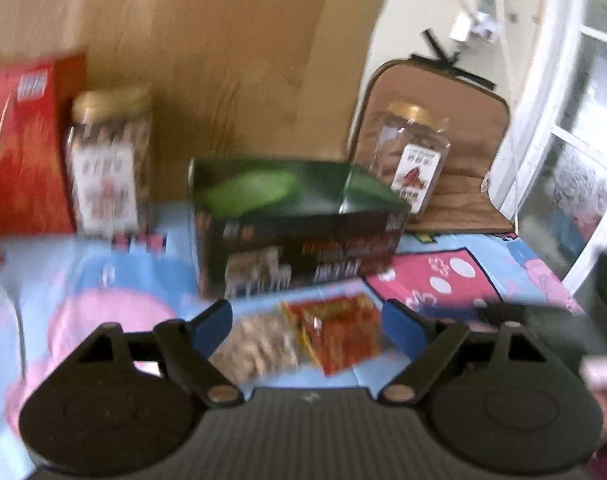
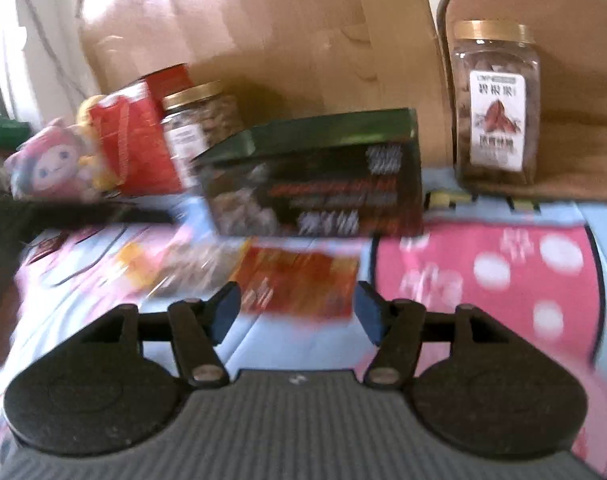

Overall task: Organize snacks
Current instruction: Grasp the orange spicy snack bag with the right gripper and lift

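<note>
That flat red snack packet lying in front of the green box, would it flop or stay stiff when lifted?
The red snack packet looks like thin film, so it would probably sag at the free end. It lies flat on the cloth, so getting under its edge may be awkward. Its glossy surface could slip.

The white label on the gold-lidded jar (image 2: 495,100) at the right carries large Chinese characters above a reddish nut picture, seemingly 碧根果; a small line above them is too blurred to read; print on the dark green box (image 2: 315,188) and the red packet (image 2: 299,280) is smeared, unreadable.
</note>
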The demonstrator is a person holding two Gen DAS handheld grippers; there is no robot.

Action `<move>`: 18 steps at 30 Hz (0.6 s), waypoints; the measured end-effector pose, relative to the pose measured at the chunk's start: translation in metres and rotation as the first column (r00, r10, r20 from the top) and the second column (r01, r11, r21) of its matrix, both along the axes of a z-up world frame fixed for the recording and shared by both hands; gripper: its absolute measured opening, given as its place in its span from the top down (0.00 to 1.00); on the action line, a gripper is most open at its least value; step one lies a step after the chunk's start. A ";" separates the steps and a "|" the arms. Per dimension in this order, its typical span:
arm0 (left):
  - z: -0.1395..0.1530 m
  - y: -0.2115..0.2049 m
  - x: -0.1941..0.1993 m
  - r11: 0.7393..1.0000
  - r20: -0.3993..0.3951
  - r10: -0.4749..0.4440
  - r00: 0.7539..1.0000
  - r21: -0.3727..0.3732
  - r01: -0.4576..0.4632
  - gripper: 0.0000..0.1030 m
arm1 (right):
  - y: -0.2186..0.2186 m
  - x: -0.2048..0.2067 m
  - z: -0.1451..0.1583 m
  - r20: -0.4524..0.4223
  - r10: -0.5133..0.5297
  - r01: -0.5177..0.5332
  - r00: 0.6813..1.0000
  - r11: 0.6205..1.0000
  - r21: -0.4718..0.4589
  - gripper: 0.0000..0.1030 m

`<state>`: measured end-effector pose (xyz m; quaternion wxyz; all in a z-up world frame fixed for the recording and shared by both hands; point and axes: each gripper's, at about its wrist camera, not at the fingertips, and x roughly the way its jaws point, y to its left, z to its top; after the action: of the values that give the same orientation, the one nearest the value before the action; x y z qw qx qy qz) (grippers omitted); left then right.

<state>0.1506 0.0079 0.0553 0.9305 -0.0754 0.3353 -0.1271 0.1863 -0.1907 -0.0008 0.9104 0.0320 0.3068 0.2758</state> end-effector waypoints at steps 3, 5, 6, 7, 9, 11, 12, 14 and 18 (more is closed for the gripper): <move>-0.017 0.011 0.005 0.996 -0.107 0.025 0.994 -0.079 -0.034 0.24 | 0.010 0.042 -0.004 -0.047 0.011 -0.011 0.999 1.000 -0.013 0.37; -0.029 0.016 0.009 0.989 -0.177 0.017 0.984 -0.143 -0.043 0.27 | 0.016 0.062 -0.013 -0.095 0.007 -0.010 0.995 1.000 -0.024 0.36; -0.032 0.018 0.011 0.985 -0.189 0.014 0.982 -0.166 -0.045 0.27 | 0.017 0.064 -0.016 -0.098 0.007 -0.008 0.995 1.000 -0.012 0.36; -0.033 0.018 0.011 0.984 -0.186 0.012 0.982 -0.171 -0.045 0.27 | 0.017 0.062 -0.018 -0.095 0.010 -0.010 0.995 1.000 0.000 0.35; -0.033 0.017 0.012 0.984 -0.181 0.011 0.983 -0.174 -0.043 0.27 | 0.016 0.050 -0.017 -0.102 0.040 -0.039 0.994 0.999 0.013 0.35; -0.034 0.016 0.012 0.983 -0.185 0.010 0.983 -0.178 -0.044 0.27 | 0.013 0.034 -0.016 -0.119 0.099 -0.094 0.988 0.994 0.046 0.35; -0.035 0.016 0.011 0.982 -0.185 0.007 0.983 -0.185 -0.042 0.28 | 0.011 0.025 -0.015 -0.126 0.128 -0.122 0.984 0.991 0.054 0.40; -0.037 0.017 0.010 0.980 -0.190 -0.008 0.982 -0.198 -0.030 0.30 | 0.003 0.010 -0.012 -0.159 0.180 -0.167 0.971 0.982 0.092 0.44; -0.044 0.023 0.002 0.969 -0.229 -0.033 0.973 -0.245 -0.025 0.38 | -0.024 -0.013 -0.009 -0.217 0.187 -0.148 0.958 0.972 0.183 0.48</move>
<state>0.1528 0.0305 0.0116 0.8684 -0.2037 0.4229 -0.1599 0.1733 -0.2150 -0.0098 0.8355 0.1130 0.3893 0.3708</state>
